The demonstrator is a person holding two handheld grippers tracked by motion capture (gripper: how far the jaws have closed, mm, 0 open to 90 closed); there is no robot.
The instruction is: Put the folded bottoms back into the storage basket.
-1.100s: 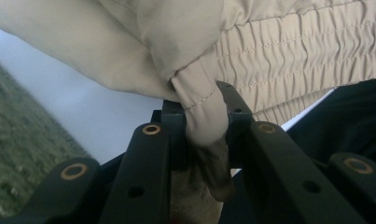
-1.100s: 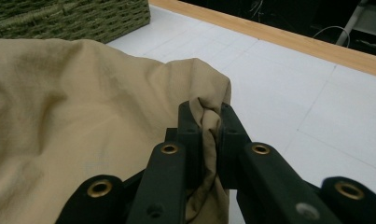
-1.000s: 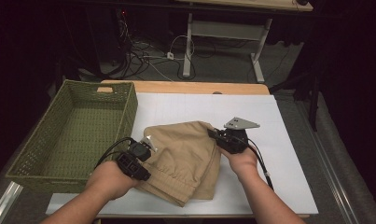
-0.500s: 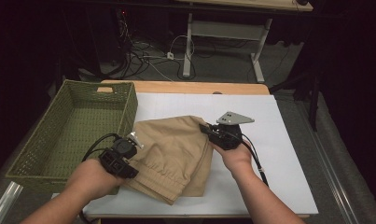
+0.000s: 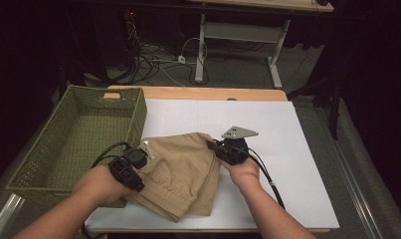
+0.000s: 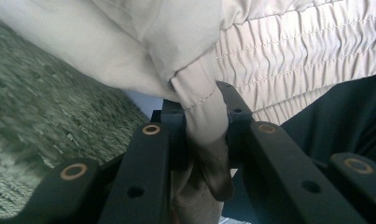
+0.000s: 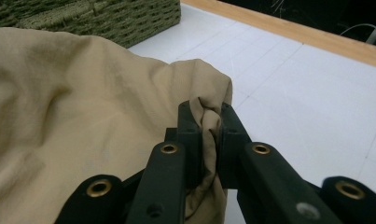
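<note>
tan folded garment [image 5: 180, 172] dragged nearer the green basket [image 5: 73, 144], both corners clamped

Shorts [image 5: 180, 172] on table [image 5: 297, 149], right of basket [image 5: 73, 144], between both grippers.

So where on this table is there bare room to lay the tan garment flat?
The white mat is bare right of the tan garment and behind it, toward the wooden edge. The green basket is empty. Crowding is front-left, where both claws pinch the cloth.
</note>
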